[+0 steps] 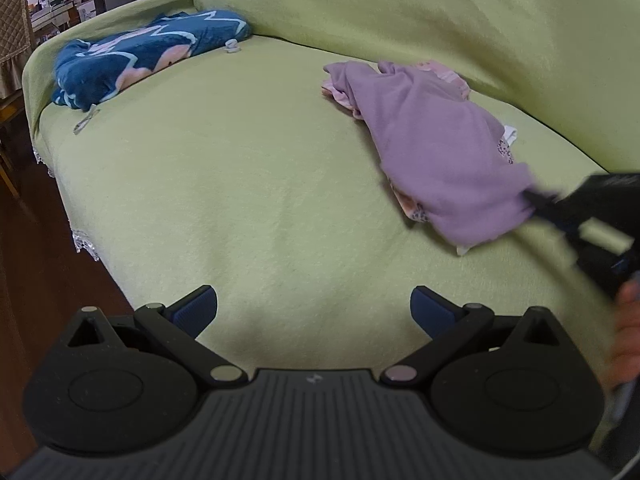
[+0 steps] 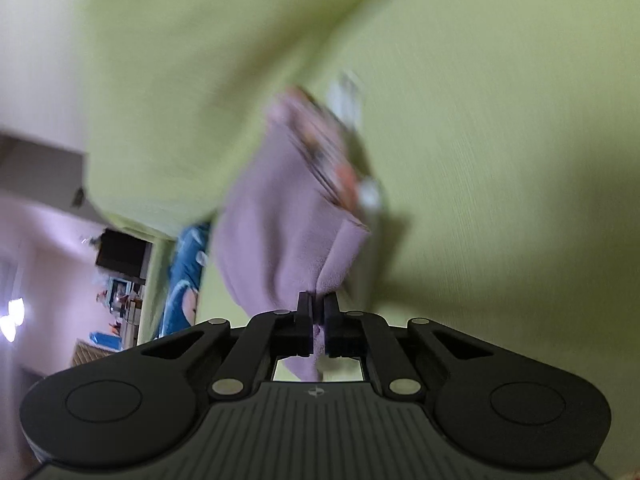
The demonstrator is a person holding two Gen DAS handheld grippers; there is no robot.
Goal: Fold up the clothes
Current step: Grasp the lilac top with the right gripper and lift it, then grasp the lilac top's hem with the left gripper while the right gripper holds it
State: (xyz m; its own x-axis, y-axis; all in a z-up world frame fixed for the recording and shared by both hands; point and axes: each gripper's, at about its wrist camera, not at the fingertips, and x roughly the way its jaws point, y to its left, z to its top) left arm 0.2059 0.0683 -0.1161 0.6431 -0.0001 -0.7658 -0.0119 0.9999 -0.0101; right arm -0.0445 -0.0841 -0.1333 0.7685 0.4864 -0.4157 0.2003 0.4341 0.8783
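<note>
A purple garment (image 1: 436, 140) lies crumpled on the green sofa seat (image 1: 240, 184), on top of a pink patterned piece (image 1: 340, 94). My right gripper (image 1: 534, 200) is shut on the garment's near right edge; in the right wrist view the purple cloth (image 2: 280, 232) is pinched between its closed fingers (image 2: 318, 312) and the picture is blurred. My left gripper (image 1: 314, 308) is open and empty, low over the front of the seat, left of the garment.
A blue patterned blanket (image 1: 140, 56) is bunched at the seat's far left by the armrest. A clothes peg (image 1: 86, 120) and a small clip (image 1: 232, 46) lie near it. The sofa back (image 1: 400, 12) rises behind. Dark wood floor (image 1: 32, 260) is at left.
</note>
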